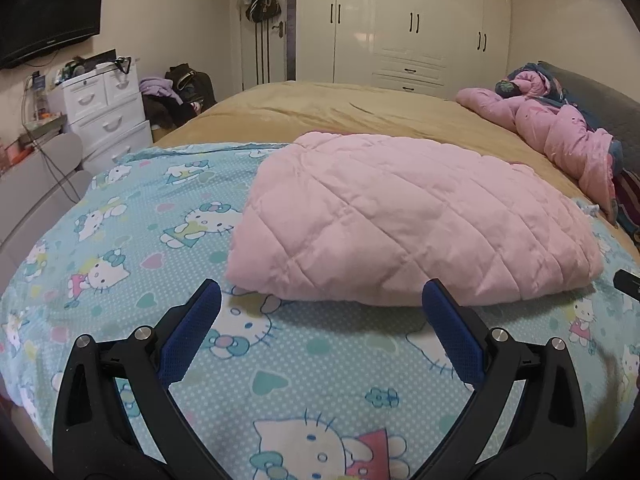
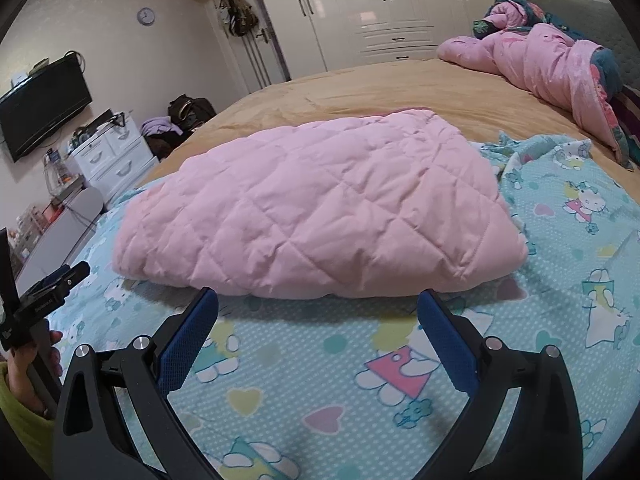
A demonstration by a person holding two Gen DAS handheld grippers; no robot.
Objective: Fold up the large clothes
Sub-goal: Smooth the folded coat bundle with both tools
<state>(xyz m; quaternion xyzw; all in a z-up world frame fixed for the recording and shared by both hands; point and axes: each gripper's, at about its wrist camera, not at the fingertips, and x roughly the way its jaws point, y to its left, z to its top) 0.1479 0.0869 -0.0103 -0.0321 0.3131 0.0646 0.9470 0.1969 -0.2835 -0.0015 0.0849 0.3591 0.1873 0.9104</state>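
The pink quilted garment (image 1: 400,220) is seen folded at frame centre on the cartoon-print sheet (image 1: 160,216). Left gripper (image 1: 320,300) and right gripper (image 2: 318,300) are held wide, empty, just short of its near edge. For a further fold, both near corners are best pinched together and lifted evenly.

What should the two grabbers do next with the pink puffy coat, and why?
Probably ease both forward to its near edge. The left gripper and right gripper are open and empty, just short of the pink quilted coat, which already lies folded on the cartoon-cat sheet.

Pink diamond-quilted garment (image 1: 404,224) – on aqua cat-print sheet (image 1: 168,240), tan bedspread (image 1: 340,108).
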